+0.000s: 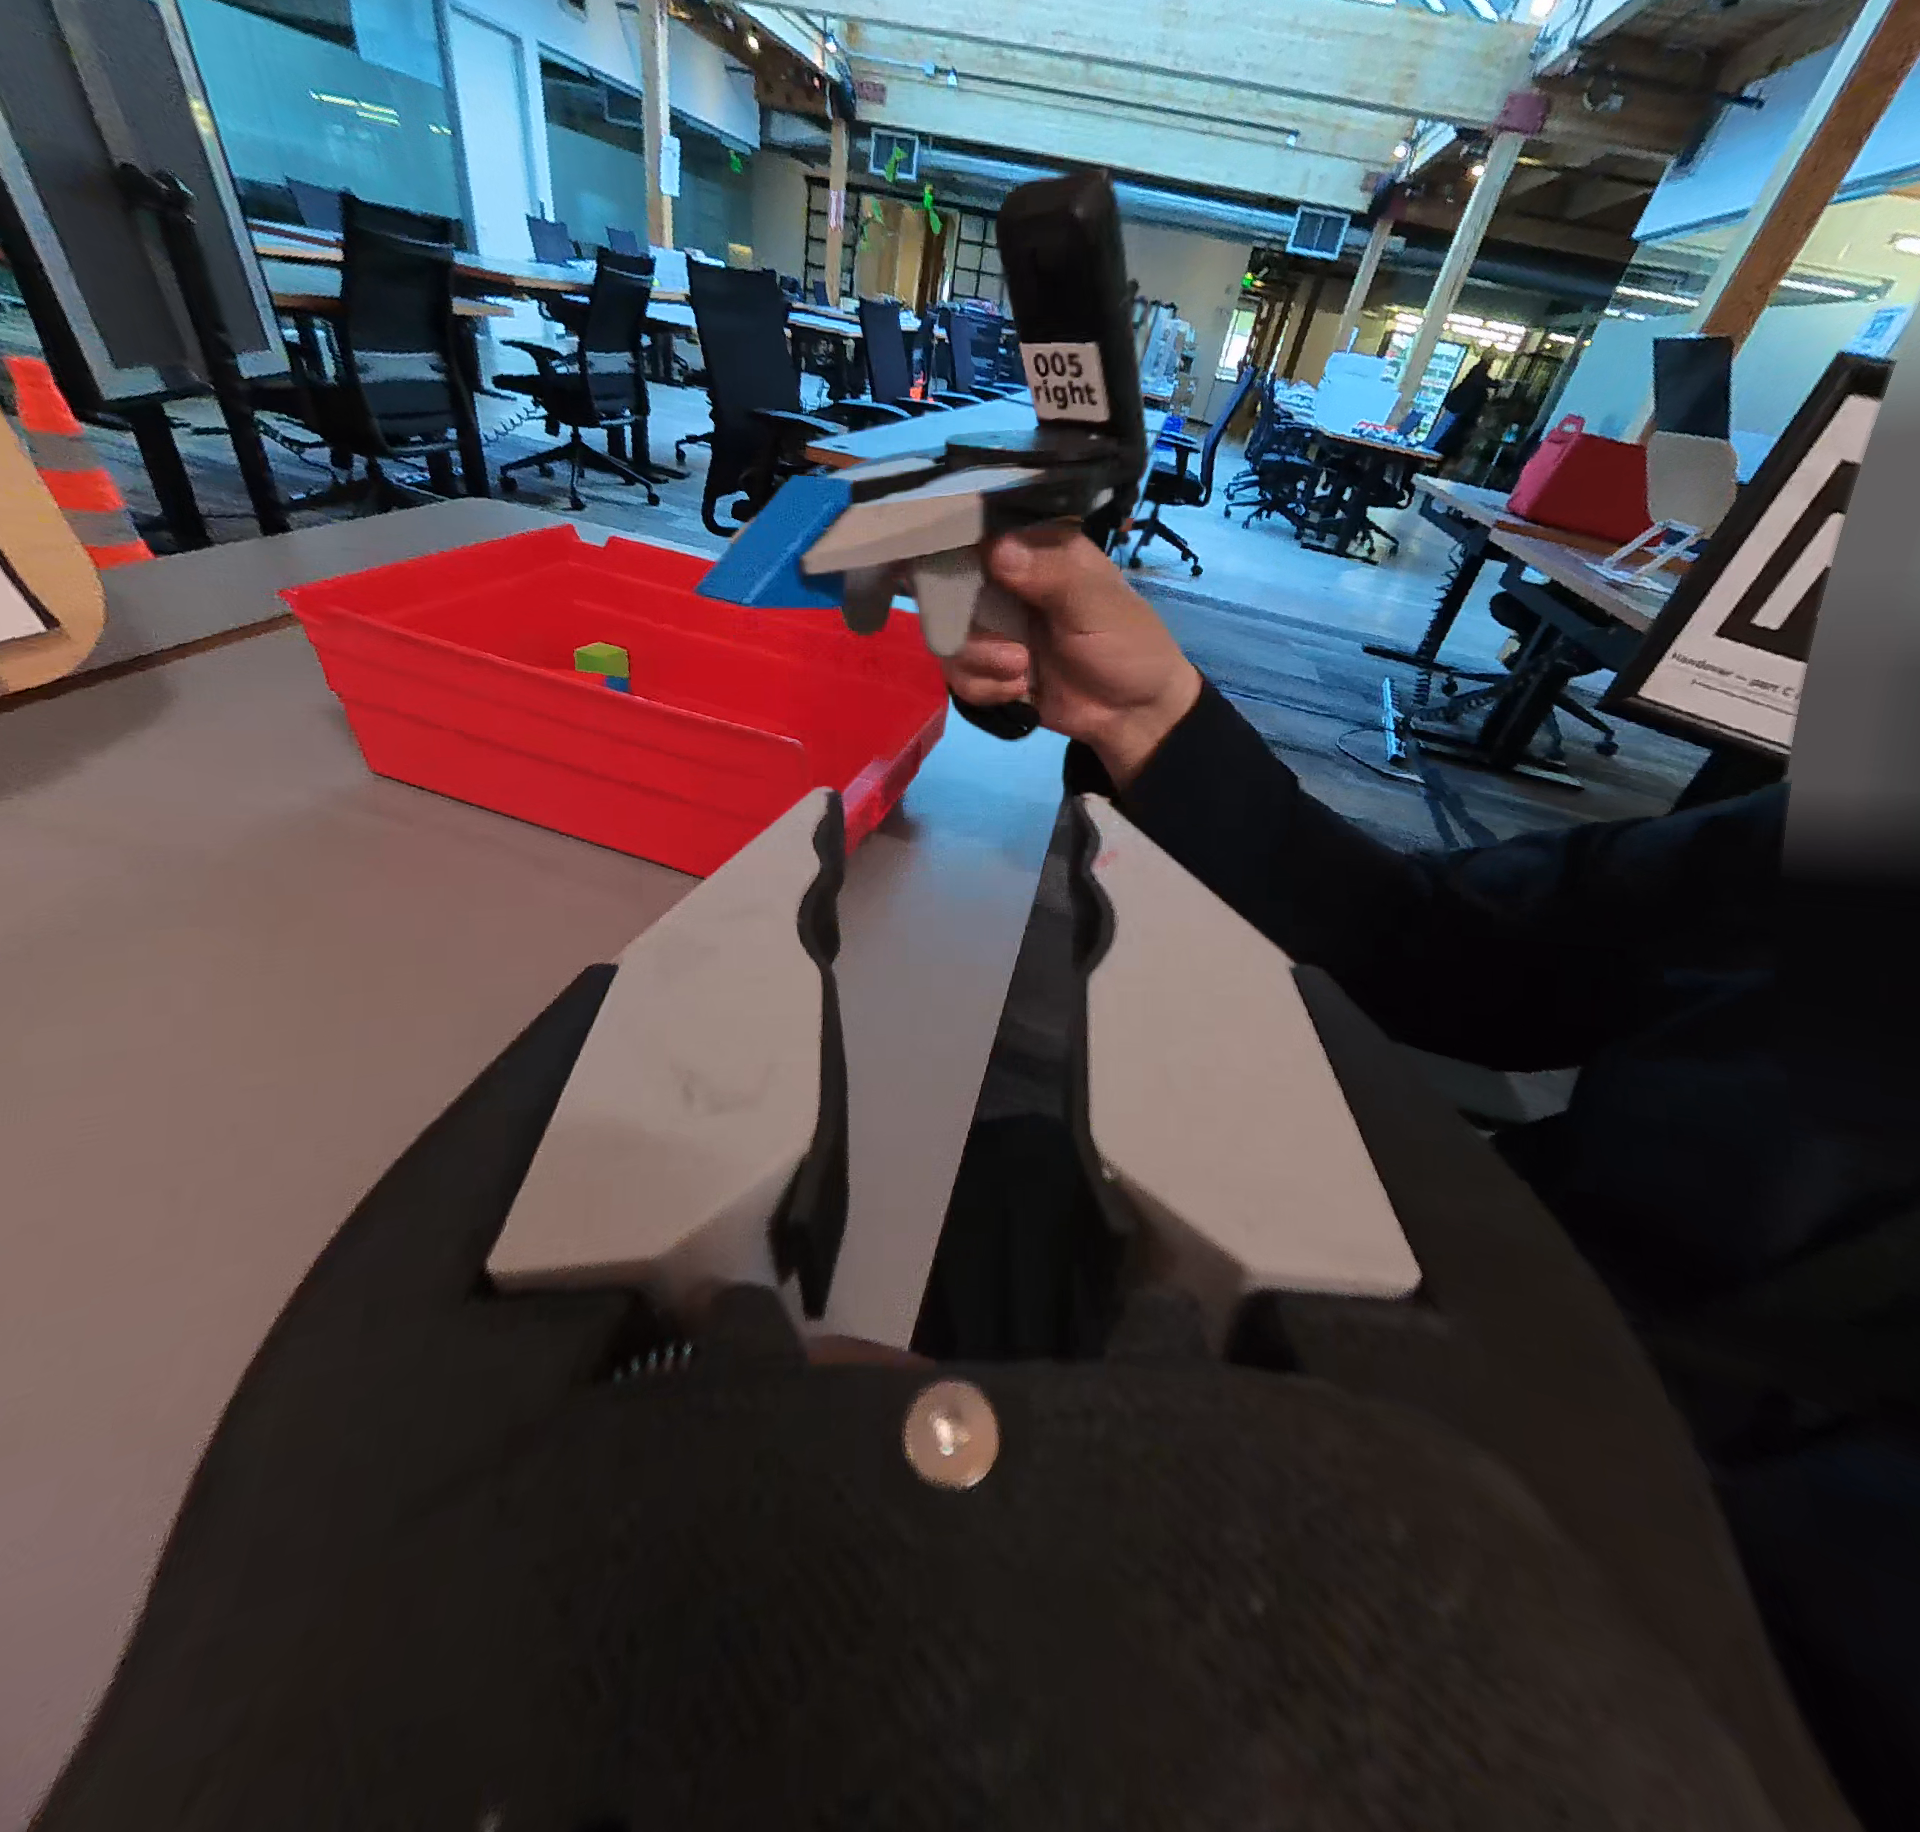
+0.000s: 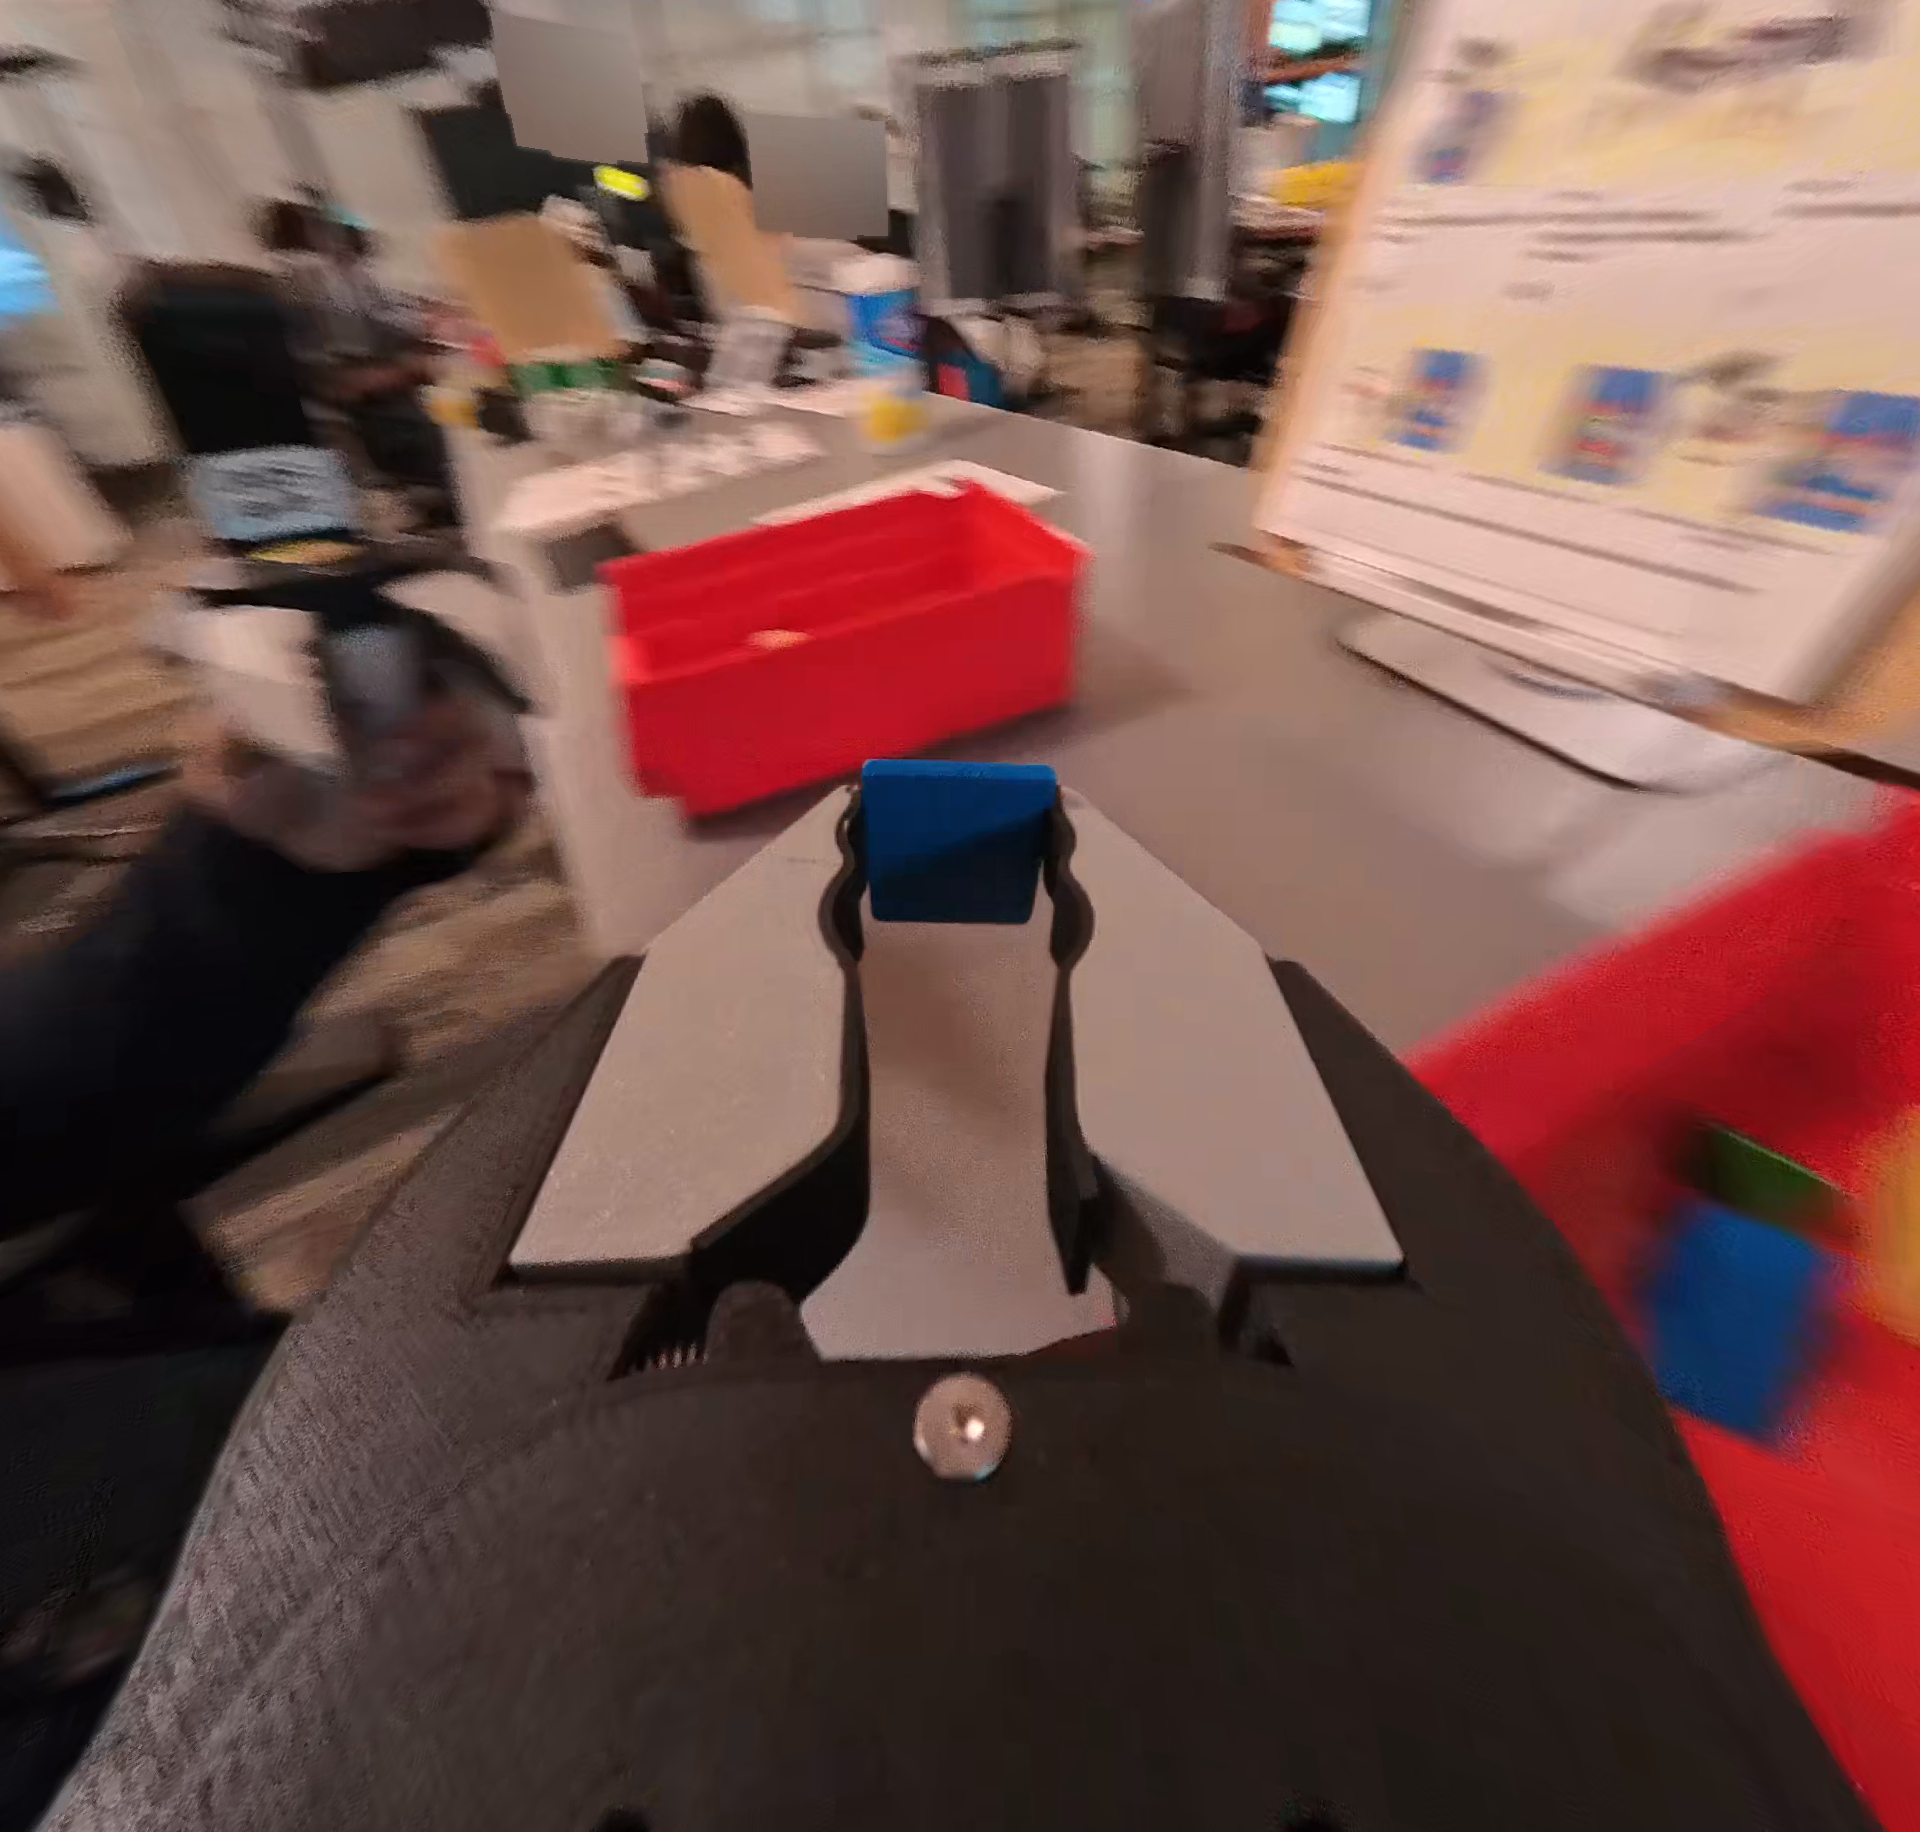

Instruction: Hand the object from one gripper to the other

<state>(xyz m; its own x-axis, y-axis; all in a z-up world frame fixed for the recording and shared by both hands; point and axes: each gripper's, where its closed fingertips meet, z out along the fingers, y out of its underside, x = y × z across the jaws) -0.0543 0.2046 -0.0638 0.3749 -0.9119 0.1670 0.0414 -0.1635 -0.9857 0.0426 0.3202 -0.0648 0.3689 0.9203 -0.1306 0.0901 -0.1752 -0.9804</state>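
The right gripper (image 2: 954,852) has its jaws closed on a blue block (image 2: 951,837), pinched between the fingertips and held in the air above the grey bench (image 1: 312,951); in the left wrist view the same gripper (image 1: 831,546) is raised in a hand (image 1: 1070,639) over the near corner of a red bin (image 1: 582,743). The left gripper (image 1: 951,847) hovers low over the bench, its jaws parted by a narrow gap and holding nothing. Inside that bin lies a small green block (image 1: 603,658), and a second red bin (image 2: 842,639) stands farther along the bench.
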